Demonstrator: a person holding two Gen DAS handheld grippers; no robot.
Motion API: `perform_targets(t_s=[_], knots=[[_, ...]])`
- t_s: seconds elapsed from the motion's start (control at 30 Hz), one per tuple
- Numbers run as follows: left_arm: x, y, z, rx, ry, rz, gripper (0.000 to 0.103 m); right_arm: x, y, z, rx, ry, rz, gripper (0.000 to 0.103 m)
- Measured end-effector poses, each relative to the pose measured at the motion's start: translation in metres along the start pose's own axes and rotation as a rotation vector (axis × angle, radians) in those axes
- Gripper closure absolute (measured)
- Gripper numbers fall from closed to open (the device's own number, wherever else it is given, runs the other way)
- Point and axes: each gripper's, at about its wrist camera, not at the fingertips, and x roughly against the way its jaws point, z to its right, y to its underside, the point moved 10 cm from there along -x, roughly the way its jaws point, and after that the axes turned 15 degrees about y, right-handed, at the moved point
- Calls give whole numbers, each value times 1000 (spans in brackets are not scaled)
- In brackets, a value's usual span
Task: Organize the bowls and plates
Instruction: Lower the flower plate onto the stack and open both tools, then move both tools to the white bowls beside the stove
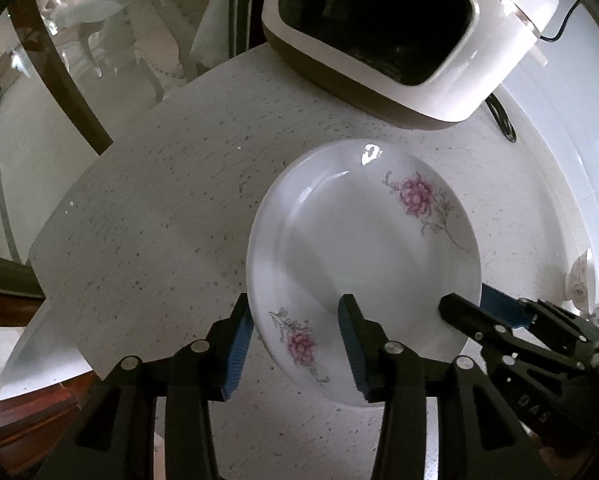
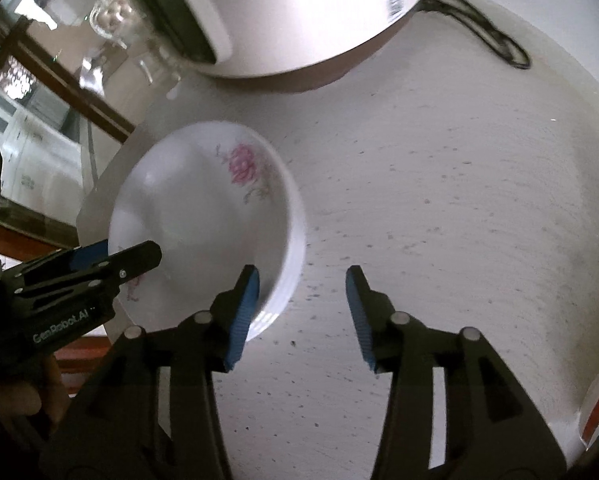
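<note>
Left gripper (image 1: 295,344) sits over the near-left rim of the plate (image 1: 363,248); we see its jaws straddling that rim, one blue pad outside the edge and one over the plate's inner face, spread, with a gap showing at each pad, so no pinch that we can confirm. We note the plate, white with pink flowers, lying on the speckled countertop (image 1: 159,208), close to the counter's left edge where the surface drops away to dark wood trim and a glass panel. In the right wrist view the plate's ribbed outer wall (image 2: 295,256) looks stacked, though we cannot tell how many pieces are there. Behind the plate stands a white appliance (image 1: 411,32) with a dark window, its black cord (image 1: 499,116) trailing along the back wall. Right gripper (image 2: 303,312) hangs over bare countertop just beside the plate's right rim; our reading is jaws spread, nothing between them, left pad next to the plate's wall. To the right of it we see a wide open stretch of counter running to the wall.
</note>
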Motion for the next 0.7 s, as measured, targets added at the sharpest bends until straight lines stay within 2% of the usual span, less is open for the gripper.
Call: perform_targets(t_s=[0.13, 0.27, 0.5, 0.7], knots=[[4, -3, 5, -23, -26, 15, 54, 15, 3, 22, -61, -2, 26, 47], [7, -6, 13, -54, -52, 31, 45, 30, 11, 48, -120, 2, 48, 43], [1, -4, 15, -75, -106, 12, 40, 39, 19, 71, -176, -3, 59, 43], [0, -4, 15, -74, -172, 20, 35, 55, 17, 87, -243, -15, 101, 43]])
